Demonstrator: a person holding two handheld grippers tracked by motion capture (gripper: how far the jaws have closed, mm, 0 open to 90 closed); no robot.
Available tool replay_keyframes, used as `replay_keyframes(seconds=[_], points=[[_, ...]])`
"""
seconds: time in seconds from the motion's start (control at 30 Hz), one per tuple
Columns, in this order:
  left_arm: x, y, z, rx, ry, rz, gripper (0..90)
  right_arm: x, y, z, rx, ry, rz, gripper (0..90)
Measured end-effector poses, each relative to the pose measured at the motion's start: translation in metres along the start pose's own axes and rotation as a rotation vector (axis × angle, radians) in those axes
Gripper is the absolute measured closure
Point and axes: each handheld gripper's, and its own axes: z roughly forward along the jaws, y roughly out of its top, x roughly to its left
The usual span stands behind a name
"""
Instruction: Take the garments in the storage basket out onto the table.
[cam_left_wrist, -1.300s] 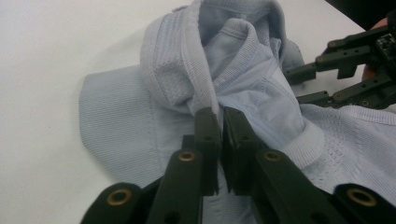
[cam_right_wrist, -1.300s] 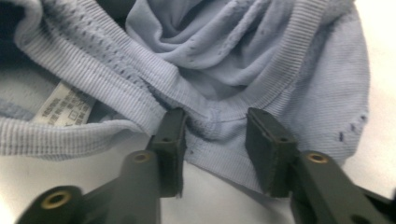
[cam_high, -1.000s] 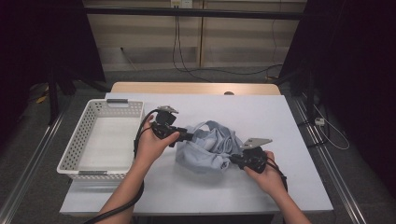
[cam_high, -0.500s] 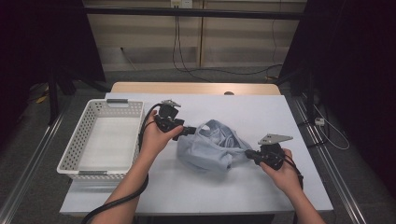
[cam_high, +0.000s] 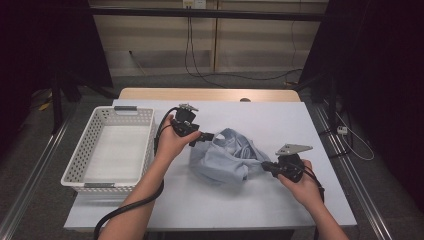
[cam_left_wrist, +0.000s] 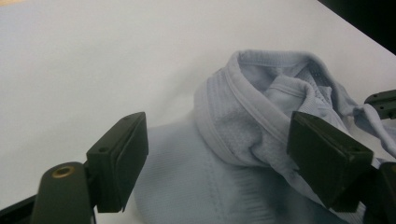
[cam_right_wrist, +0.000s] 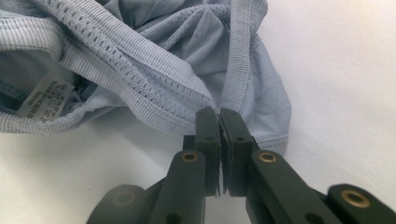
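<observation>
Surface: white table, with a dark room and cables on the floor beyond its far edge.
Right gripper: nearest, at about 4 o'clock from the table's middle, the right gripper has its jaws pressed together on a ribbed hem of the garment; the pinch shows close up in the right gripper view.
Garment: pale blue knit garment, bunched in a loose heap near the table's middle, resting on the surface; a sewn label shows inside a fold.
Axis: the heap's long axis runs roughly from 10 o'clock to 4 o'clock, its drawn-out corner pointing at the right gripper.
Left gripper: at the heap's 10 o'clock end, the left gripper has its jaws spread wide either side of a folded band, not clamping it.
Basket: white slotted basket at 9 o'clock, nothing in it.
Progress: by my reading early; one corner is held, the second grip is not yet made, and the garment is neither spread nor folded nor placed in the basket.
</observation>
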Motion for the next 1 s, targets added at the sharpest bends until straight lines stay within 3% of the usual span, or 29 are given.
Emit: replay_keyframes(seconds=[0.17, 0.23, 0.57, 1.0], points=[[0.003, 0.004, 0.009, -0.01, -0.014, 0.021, 18.0, 0.001, 0.0, 0.002, -0.003, 0.006, 0.001, 87.4], [0.003, 0.005, 0.012, -0.012, 0.001, 0.03, 18.2, 0.001, 0.0, 0.002, -0.002, 0.008, -0.001, 87.3], [0.007, 0.008, 0.028, -0.024, 0.024, 0.014, 23.3, 0.002, 0.004, 0.0, -0.005, 0.01, -0.014, 87.3], [-0.002, 0.0, 0.052, 0.04, 0.002, 0.036, 25.7, 0.008, 0.007, 0.005, -0.002, 0.018, -0.025, 87.1]])
